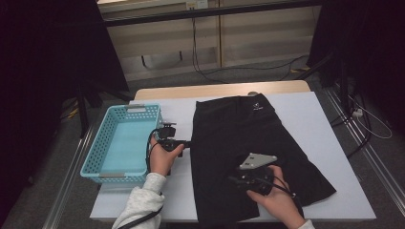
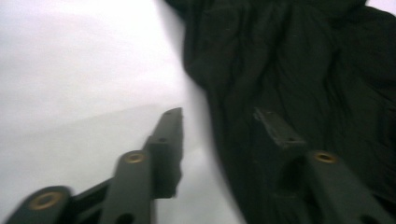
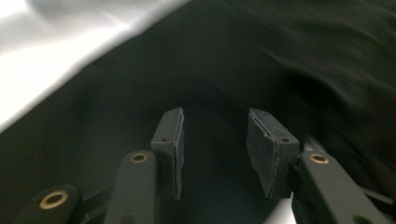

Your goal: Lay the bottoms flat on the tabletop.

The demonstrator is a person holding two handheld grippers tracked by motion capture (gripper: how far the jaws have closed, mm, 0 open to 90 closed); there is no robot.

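A: Why do we have the shorts [image 1: 248, 152] spread flat beside the basket [image 1: 122, 143]?

B: Laid out dark on the white table [image 1: 325, 129], waistband at the far end, legs towards us, so we can judge they are ready for folding. The basket sits empty just left of the shorts, likely where they end up.

A: And the left gripper [image 1: 184, 143]?

B: Between the basket and the shorts, pointing level at the shorts' left edge. In the left gripper view one jaw stands over bare table, the other over cloth, so its tips [image 2: 219, 116] straddle that edge. Jaws roughly half open, nothing pinched.

A: The right gripper [image 1: 239, 179]?

B: Over the shorts' near part, well right of the basket, our hand [image 1: 277, 193] under it, wrist turned so the grey plate faces up and it aims left. Its pads [image 3: 175, 140] stand parted with only cloth beyond the gap [image 3: 215, 140]; no fold between them, so it holds nothing

A: So nothing is gripped?

B: Nothing; the shorts lie free on the table
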